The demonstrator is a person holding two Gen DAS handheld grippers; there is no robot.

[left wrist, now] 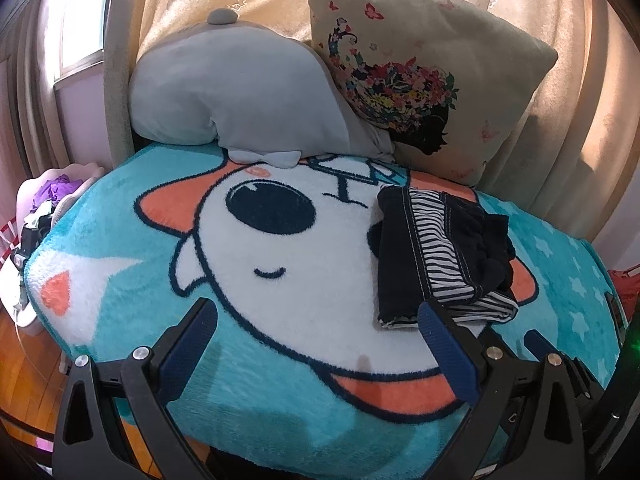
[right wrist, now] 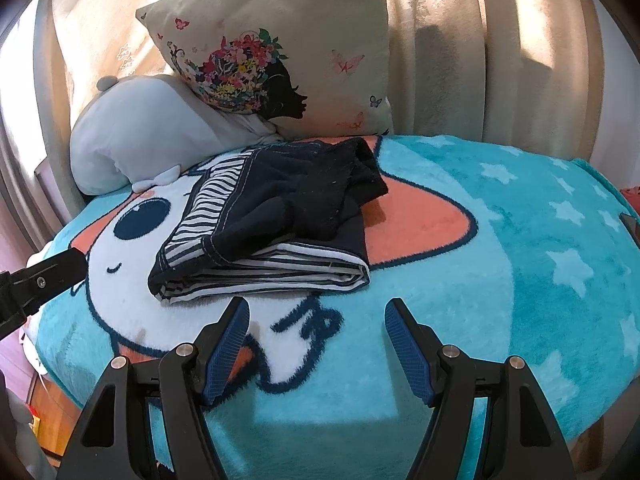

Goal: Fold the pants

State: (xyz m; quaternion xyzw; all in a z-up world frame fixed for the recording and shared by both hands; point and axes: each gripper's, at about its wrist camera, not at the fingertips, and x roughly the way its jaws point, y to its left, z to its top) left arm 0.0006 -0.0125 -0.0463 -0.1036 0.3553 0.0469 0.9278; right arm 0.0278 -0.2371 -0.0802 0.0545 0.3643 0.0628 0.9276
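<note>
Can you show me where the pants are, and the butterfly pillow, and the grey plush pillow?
folded pants [right wrist: 280, 216], right wrist view, dark top layer.
butterfly pillow [right wrist: 320, 32], right wrist view, plain beige part of its front.
grey plush pillow [left wrist: 224, 92], left wrist view, middle of its body.

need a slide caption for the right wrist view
Open right gripper poised just short of the folded navy-and-striped pants lying on a teal cartoon blanket.

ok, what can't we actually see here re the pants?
- Folded pants: underside and inner layers hidden by their own top layers, both views.
- Pants' near corner, left wrist view: covered by the left gripper finger.
- Blanket front edge: hidden behind the open right gripper, right wrist view.
</note>
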